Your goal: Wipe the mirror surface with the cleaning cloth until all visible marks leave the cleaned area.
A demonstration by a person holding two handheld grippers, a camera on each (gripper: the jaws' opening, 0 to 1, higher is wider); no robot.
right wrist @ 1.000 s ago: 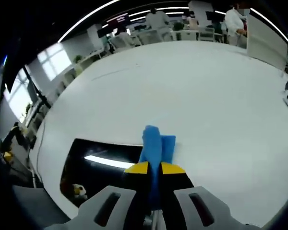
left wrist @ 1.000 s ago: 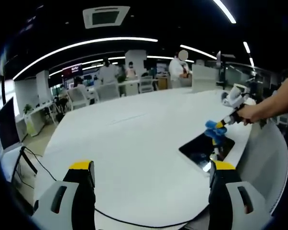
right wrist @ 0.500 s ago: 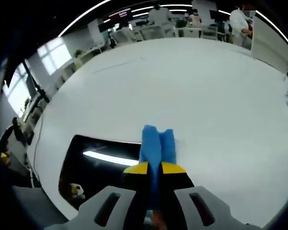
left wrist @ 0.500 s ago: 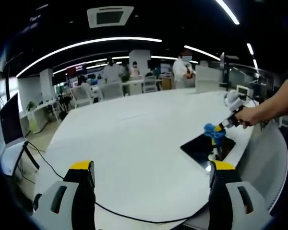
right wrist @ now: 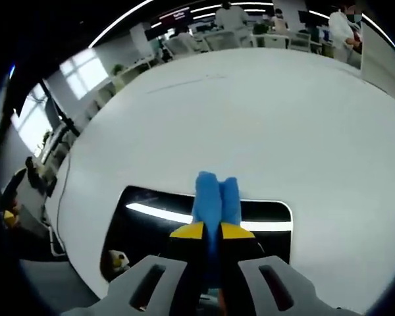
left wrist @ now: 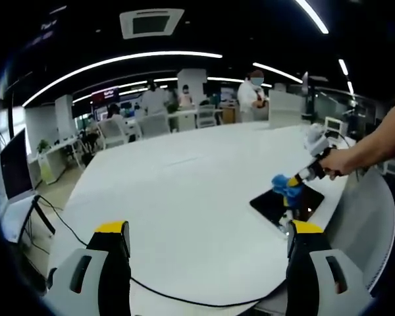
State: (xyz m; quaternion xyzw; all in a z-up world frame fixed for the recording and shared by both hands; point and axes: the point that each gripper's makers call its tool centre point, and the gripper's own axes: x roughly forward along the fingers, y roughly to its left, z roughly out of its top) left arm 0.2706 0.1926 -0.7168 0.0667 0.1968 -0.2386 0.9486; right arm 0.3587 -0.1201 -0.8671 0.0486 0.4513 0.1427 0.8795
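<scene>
A dark rectangular mirror lies flat on the white table, reflecting a ceiling light strip. My right gripper is shut on a folded blue cleaning cloth, which hangs over the mirror's far middle edge. In the left gripper view the mirror sits at the table's right edge, with the blue cloth at its near-left corner, held by the right gripper in a person's hand. My left gripper is open, well back from the mirror, with nothing between its yellow-tipped jaws.
A black cable runs along the table's near edge. A white partition stands at the far side. Several people, chairs and desks fill the office behind. A monitor stands at the left.
The right gripper has carried the blue cloth leftward over the mirror, so more of the mirror now shows on the cloth's right. The left gripper has stayed still.
</scene>
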